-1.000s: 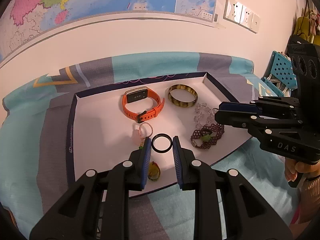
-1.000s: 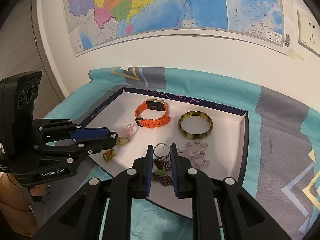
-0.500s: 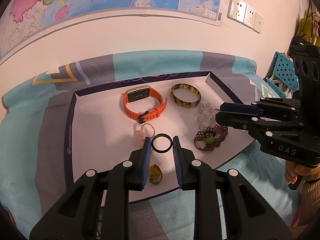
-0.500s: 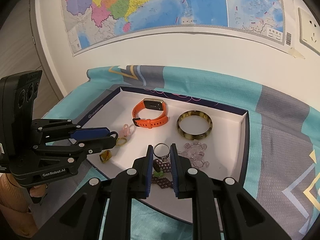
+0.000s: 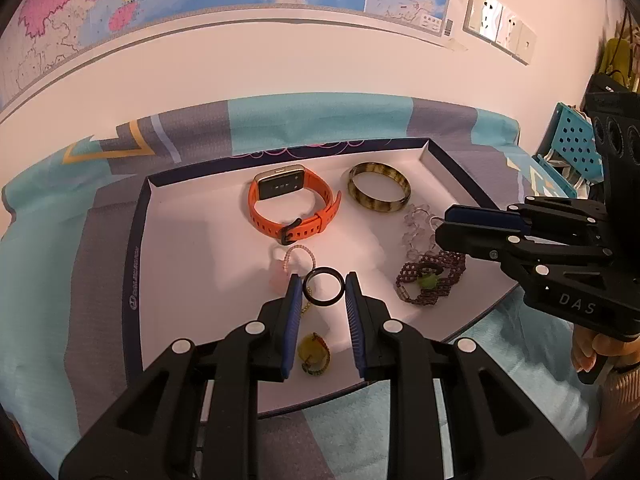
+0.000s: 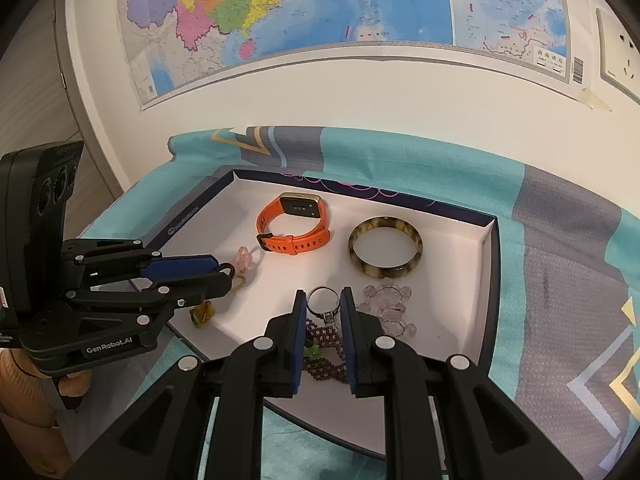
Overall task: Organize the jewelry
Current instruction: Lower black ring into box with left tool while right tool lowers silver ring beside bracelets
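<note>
A white tray with a dark rim holds an orange watch, a brown striped bangle, a clear bead bracelet, a purple bead bracelet, a pink bead ring and a yellow pendant. My left gripper is shut on a black ring above the tray's front. My right gripper is shut on a silver ring above the purple bracelet. The watch and bangle lie further back.
The tray lies on a teal and grey cloth against a white wall with a map. Wall sockets are at the upper right. A blue perforated object stands at the right edge.
Both grippers have drawn back a little toward the tray's front edge, each still holding its ring. The jewelry in the tray has not moved.
</note>
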`<state>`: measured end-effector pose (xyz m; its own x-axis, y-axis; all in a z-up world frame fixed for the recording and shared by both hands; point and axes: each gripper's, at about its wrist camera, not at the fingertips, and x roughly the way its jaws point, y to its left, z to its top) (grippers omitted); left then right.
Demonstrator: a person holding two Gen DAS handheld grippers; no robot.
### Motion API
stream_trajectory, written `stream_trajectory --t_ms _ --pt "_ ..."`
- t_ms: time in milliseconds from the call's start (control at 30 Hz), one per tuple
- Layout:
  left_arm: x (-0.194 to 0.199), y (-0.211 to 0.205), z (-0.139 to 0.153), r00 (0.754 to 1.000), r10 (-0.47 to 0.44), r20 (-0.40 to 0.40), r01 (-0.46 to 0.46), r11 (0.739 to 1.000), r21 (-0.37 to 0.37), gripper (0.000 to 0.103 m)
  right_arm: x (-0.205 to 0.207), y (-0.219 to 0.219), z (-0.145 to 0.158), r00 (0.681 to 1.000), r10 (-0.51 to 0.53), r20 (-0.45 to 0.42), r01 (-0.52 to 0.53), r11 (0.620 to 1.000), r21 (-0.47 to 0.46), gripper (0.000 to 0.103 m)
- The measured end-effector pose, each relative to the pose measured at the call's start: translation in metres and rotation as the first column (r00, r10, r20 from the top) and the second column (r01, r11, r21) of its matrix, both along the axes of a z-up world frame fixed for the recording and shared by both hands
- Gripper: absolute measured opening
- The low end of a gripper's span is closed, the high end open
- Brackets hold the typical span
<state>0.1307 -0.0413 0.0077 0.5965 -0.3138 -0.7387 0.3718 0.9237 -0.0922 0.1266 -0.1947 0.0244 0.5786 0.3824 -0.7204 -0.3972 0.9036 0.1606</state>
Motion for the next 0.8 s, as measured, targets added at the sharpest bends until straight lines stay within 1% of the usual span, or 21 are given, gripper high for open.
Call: stream_trajectory --t_ms 800 --pt "0.010 0.000 -0.006 0.999 0.022 -0.025 -0.021 1.000 0.011 0.022 0.012 0.002 -0.009 0.999 -0.018 -0.026 0.017 1.000 -0.020 0.015"
